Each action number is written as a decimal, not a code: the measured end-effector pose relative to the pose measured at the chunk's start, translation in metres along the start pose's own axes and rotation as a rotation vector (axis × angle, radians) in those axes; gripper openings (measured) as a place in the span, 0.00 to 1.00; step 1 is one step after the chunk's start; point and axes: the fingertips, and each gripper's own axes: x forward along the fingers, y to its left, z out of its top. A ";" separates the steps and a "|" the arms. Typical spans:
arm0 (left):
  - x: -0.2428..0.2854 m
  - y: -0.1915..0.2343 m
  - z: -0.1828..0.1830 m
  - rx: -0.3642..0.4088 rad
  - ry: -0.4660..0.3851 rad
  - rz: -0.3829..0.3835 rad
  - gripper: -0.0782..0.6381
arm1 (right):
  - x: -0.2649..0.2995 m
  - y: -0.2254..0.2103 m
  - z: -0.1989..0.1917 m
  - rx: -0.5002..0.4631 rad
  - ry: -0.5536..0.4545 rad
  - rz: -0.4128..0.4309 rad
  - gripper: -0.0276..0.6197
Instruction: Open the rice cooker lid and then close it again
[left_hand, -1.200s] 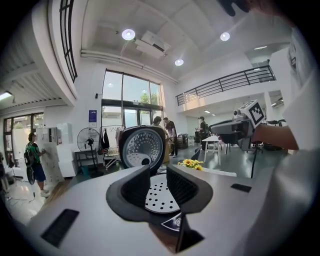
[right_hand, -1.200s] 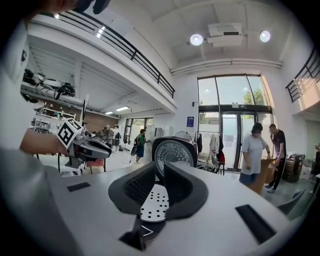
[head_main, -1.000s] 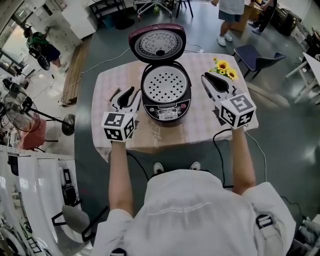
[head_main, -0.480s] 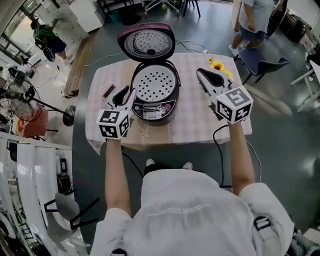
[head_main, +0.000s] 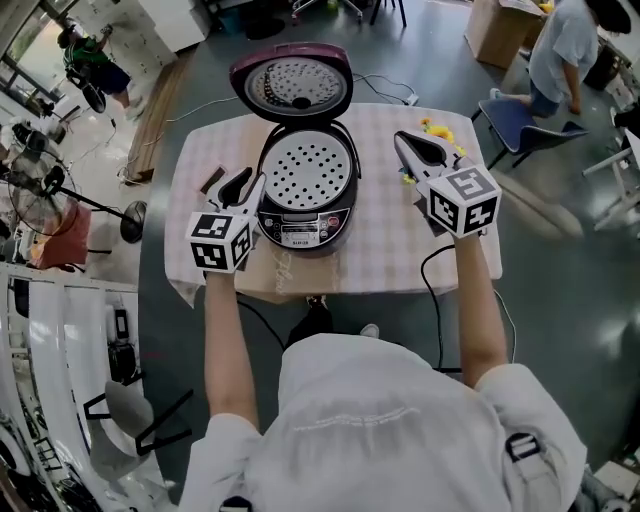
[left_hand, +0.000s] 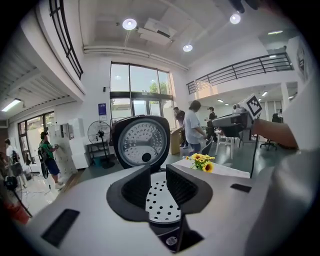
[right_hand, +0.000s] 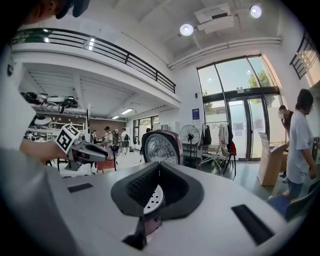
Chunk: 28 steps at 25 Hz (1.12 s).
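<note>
On the surface (head_main: 390, 235), cooker (head_main: 305, 190): middle, toward the far edge; panel faces the near edge, long axis near-to-far.
Lid (head_main: 291, 85): upright at the far side, inner face toward the near edge.
Left tool (head_main: 248, 183): jaws slightly apart, empty.
Right tool (head_main: 402, 140): closed, empty.
Risk: a hard push may slam the lid or slide the cooker.

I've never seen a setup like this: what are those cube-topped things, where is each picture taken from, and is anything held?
No robot: a person holds tongs in each hand, each topped by a marker cube. One picture comes from a head camera looking down; the other two come from cameras on the tongs. On the table stand a rice cooker, lid up, and sunflowers. The left tongs are slightly open, the right tongs shut; both are empty.
</note>
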 end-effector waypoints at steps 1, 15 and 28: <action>0.005 0.007 0.000 -0.003 -0.003 0.002 0.26 | 0.007 -0.002 0.000 -0.009 0.004 -0.005 0.09; 0.079 0.106 0.050 0.053 -0.065 -0.052 0.27 | 0.099 -0.032 0.042 -0.100 0.016 -0.046 0.09; 0.137 0.145 0.061 0.142 -0.045 -0.150 0.39 | 0.166 -0.049 0.036 -0.167 0.096 -0.003 0.28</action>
